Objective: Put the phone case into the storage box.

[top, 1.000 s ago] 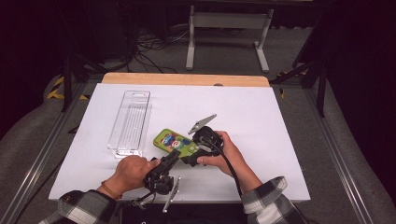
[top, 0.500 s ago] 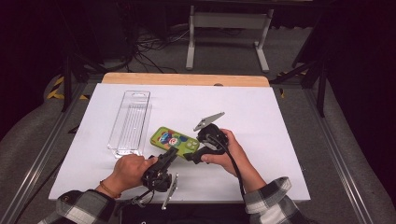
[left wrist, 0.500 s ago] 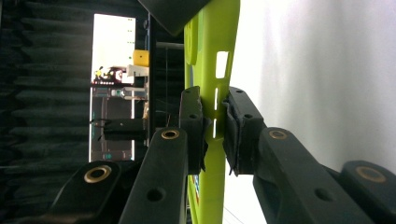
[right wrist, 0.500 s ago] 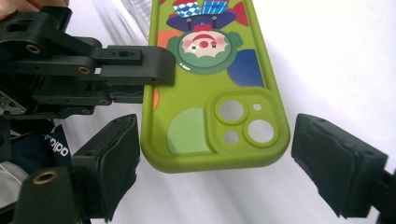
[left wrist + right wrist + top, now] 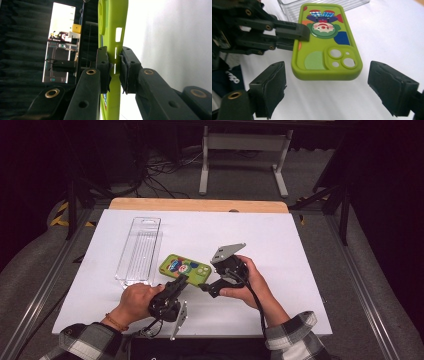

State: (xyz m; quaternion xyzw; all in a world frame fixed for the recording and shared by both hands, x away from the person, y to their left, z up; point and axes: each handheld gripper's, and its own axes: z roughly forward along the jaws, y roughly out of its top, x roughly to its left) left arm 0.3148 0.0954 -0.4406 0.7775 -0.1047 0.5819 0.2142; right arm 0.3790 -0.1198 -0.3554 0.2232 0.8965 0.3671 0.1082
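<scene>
High view: we see a clear plastic tray (image 5: 138, 251) with nothing inside, at ten o'clock from the phone case (image 5: 185, 268) on the white table (image 5: 300, 270). Lime green, the case bears a clown picture and camera cut-outs. Our left gripper (image 5: 181, 279) is clamped on its edge; our right gripper (image 5: 332, 87) has its jaws wide apart either side of the case's camera end.
</scene>
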